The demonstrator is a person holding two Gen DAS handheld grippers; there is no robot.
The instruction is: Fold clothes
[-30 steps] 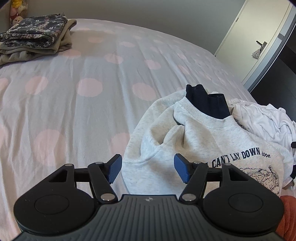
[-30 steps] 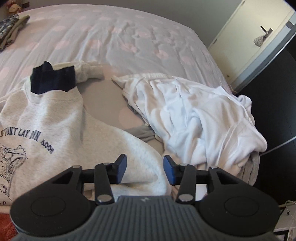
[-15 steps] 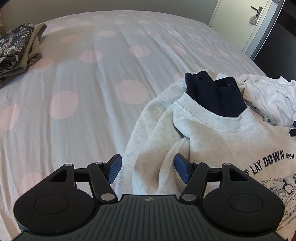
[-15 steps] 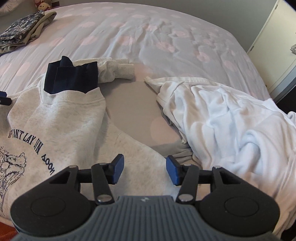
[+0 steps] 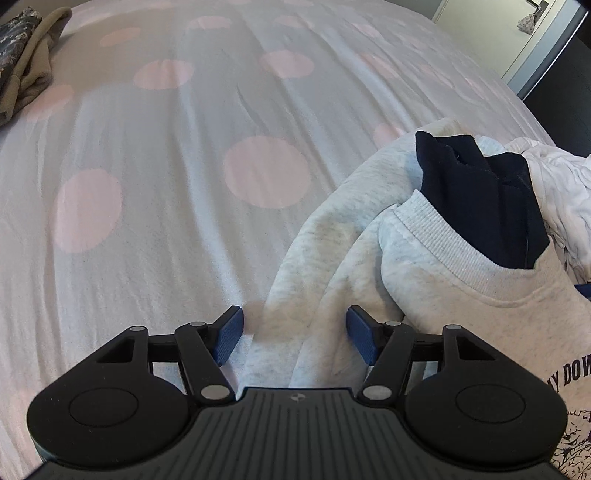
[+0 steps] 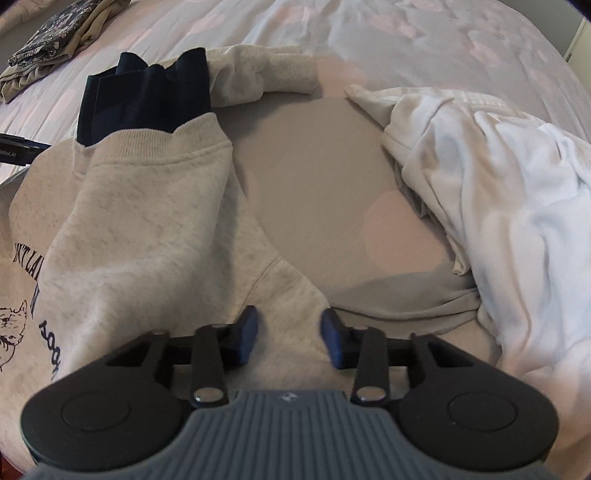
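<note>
A light grey sweatshirt (image 5: 461, 288) with dark print and a navy inner collar (image 5: 480, 192) lies crumpled on the polka-dot bed. My left gripper (image 5: 293, 334) is open, low over the sweatshirt's left sleeve fold (image 5: 317, 280), with cloth between the pads. In the right wrist view the same sweatshirt (image 6: 147, 229) lies at left, its far sleeve cuff (image 6: 288, 74) stretched out behind the collar. My right gripper (image 6: 288, 341) is open, jaws standing either side of the sweatshirt's right underarm edge.
A crumpled white garment (image 6: 498, 192) lies to the right, over a grey piece (image 6: 436, 299). A folded stack of camouflage and beige clothes (image 6: 55, 44) sits at the far left corner of the bed (image 5: 166, 166). A door (image 5: 535, 33) stands far right.
Both grippers have moved forward and down onto the sweatshirt. The left now straddles the left sleeve fold, the right the right underarm edge. Both stay open.
</note>
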